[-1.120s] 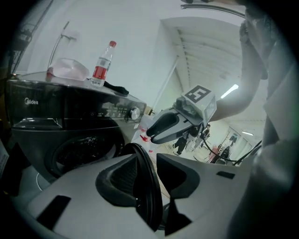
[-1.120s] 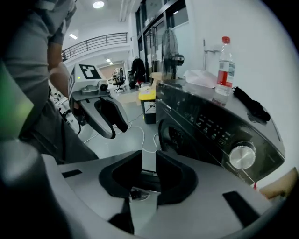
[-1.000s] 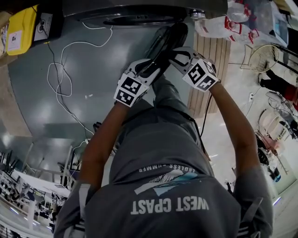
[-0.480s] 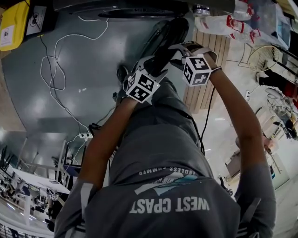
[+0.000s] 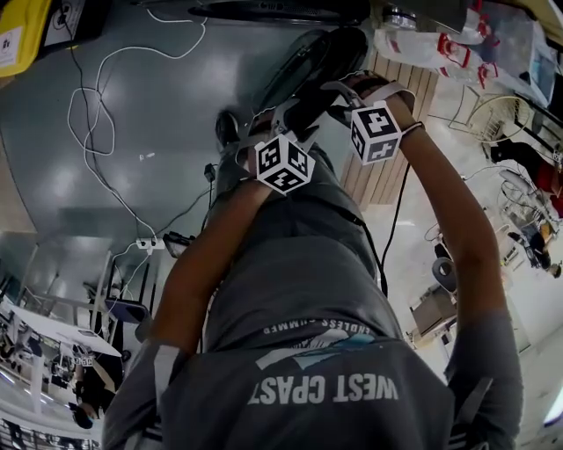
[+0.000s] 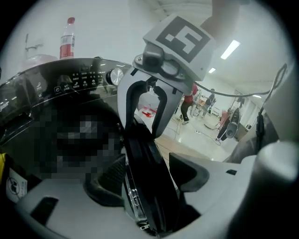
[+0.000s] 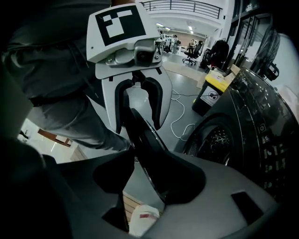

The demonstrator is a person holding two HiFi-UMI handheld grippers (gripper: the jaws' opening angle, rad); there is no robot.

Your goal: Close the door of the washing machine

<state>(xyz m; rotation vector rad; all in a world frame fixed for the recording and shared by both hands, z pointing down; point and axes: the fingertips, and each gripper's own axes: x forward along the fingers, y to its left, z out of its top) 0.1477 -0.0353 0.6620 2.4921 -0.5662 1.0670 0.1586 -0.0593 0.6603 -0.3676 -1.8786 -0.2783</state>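
- Head view: both grippers are up at the free edge of the door [image 5: 321, 61]. The left gripper [image 5: 283, 119] and the right gripper [image 5: 341, 95] face each other across its rim. The door is dark and round. It's swung out from the washing machine [image 5: 264, 10] at the top of the frame, so it's not shut. A white cable [image 5: 92, 105] snakes over the grey floor [image 5: 176, 132] off to the left.
- Left gripper view: the jaws have just been opening and now stand wide apart, with the door's edge running up between them. The ribbed pad [image 6: 100, 184] on the left sits right up against the shiny rim strip, though I can't tell if it actually touches. The other pad is clear of the door, with a visible gap, so there's no grip here. Across the rim you can see the right gripper's white fingers straddling the same edge. Behind that is the machine's dark control panel [image 6: 79, 81], with a red-labelled bottle [image 6: 67, 39] on top.
- Right gripper view: same deal, these jaws have just been opening too and are spread. The glossy black door rim passes between them, close to the right-hand pad [image 7: 187, 179], with open space on the other side. It isn't clamped. To the right of the door, the machine's opening shows the perforated drum [image 7: 217, 140].
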